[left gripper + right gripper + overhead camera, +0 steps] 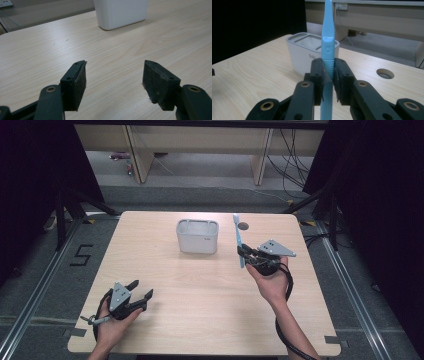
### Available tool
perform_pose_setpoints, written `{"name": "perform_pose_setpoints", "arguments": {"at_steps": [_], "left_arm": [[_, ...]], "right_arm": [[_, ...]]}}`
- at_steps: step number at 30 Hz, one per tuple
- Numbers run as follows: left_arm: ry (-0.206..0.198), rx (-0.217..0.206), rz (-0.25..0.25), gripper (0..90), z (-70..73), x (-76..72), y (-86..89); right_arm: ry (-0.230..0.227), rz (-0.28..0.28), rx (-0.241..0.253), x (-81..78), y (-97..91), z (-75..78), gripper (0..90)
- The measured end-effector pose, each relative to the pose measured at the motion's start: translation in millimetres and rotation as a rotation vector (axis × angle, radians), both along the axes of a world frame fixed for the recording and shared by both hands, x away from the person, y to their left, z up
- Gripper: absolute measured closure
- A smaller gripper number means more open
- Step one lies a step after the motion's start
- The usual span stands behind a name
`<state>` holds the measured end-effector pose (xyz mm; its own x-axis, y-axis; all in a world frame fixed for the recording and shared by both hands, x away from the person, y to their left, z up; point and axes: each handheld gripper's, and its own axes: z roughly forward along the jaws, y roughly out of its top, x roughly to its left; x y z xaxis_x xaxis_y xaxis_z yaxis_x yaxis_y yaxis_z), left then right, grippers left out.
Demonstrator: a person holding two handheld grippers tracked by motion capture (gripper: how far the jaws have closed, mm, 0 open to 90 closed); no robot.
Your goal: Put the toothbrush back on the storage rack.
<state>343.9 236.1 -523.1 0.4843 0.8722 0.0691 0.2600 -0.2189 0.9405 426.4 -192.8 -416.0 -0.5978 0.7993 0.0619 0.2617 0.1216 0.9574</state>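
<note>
A light blue toothbrush (238, 240) stands upright above the table, brush head up. My right gripper (245, 255) is shut on its handle, to the right of a white holder (197, 236) with slots in its top. In the right gripper view the pads press on the ribbed toothbrush handle (328, 65), with the white holder (305, 53) just behind and to the left. My left gripper (141, 289) rests at the near left of the table, open and empty. The left gripper view has its jaws wide apart over bare wood, the white holder (121, 12) far ahead.
A round hole (243, 226) lies in the wooden table (200, 295) near the far edge, right of the holder. Black curtains and stand legs flank the table. A floor mark like a 5 (81, 255) sits at left.
</note>
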Motion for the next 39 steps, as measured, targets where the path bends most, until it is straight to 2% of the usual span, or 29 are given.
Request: {"name": "perform_pose_setpoints", "arguments": {"at_steps": [2, 3, 6, 12, 13, 14, 17, 22, 23, 28, 29, 33, 34, 35, 36, 39], "left_arm": [[0.001, -0.001, 0.0, 35.1, 0.0, 0.0, 0.0], [0.004, 0.001, 0.001, 35.1, 0.3, -0.3, 0.1], [0.001, -0.002, 0.001, 35.1, 0.0, 0.1, 0.0], [-0.002, -0.008, 0.0, 35.1, -0.4, 0.4, -0.1], [-0.001, -0.008, -0.001, 35.1, -0.4, 0.3, -0.1], [-0.001, -0.007, -0.001, 35.1, -0.3, 0.4, 0.0], [0.005, -0.002, 0.003, 35.1, 0.3, -0.3, 0.3], [-0.002, -0.008, -0.001, 35.1, -0.4, 0.3, 0.0], [0.008, 0.006, 0.001, 35.1, 0.6, -0.6, 0.4], [0.005, -0.002, 0.003, 35.1, 0.2, -0.5, 0.3], [0.005, -0.002, 0.003, 35.1, 0.2, -0.5, 0.3], [0.0, -0.004, 0.0, 35.1, -0.1, 0.0, 0.1], [0.0, -0.004, 0.001, 35.1, -0.1, 0.0, 0.1], [0.0, -0.004, 0.001, 35.1, -0.1, 0.0, 0.1], [-0.001, -0.003, 0.0, 35.1, -0.1, 0.0, 0.1], [-0.001, -0.005, 0.001, 35.1, -0.1, -0.1, 0.1]], "right_arm": [[0.009, -0.008, -0.004, -0.3, -0.3, 0.3, 78.7], [-0.001, -0.014, -0.011, 0.1, -0.5, 0.4, 78.7], [0.012, -0.006, 0.019, 1.9, 1.2, 0.2, 78.7], [-0.002, -0.009, 0.022, 4.5, 1.9, 1.8, 78.7], [-0.023, -0.017, 0.007, 5.7, 1.0, 2.2, 78.7], [-0.004, -0.018, 0.023, 5.5, 1.9, 2.2, 78.7], [0.004, -0.024, 0.034, 5.7, 3.4, 2.3, 78.7], [-0.015, -0.027, 0.031, 8.3, 4.5, 3.1, 78.7], [-0.019, -0.016, 0.035, 9.2, 5.3, 3.0, 78.7], [-0.007, -0.025, 0.043, 9.7, 8.2, 3.3, 78.7], [-0.018, -0.028, 0.027, 10.3, 7.7, 3.9, 78.7], [-0.043, -0.026, 0.018, 12.7, 8.0, 4.4, 78.7], [-0.018, -0.022, 0.049, 12.2, 11.1, 4.5, 78.7], [-0.018, -0.022, 0.049, 12.2, 11.1, 4.5, 78.7], [-0.037, -0.02, 0.04, 13.6, 11.6, 4.9, 78.7], [-0.029, -0.033, 0.042, 13.6, 12.9, 6.0, 78.7]]}}
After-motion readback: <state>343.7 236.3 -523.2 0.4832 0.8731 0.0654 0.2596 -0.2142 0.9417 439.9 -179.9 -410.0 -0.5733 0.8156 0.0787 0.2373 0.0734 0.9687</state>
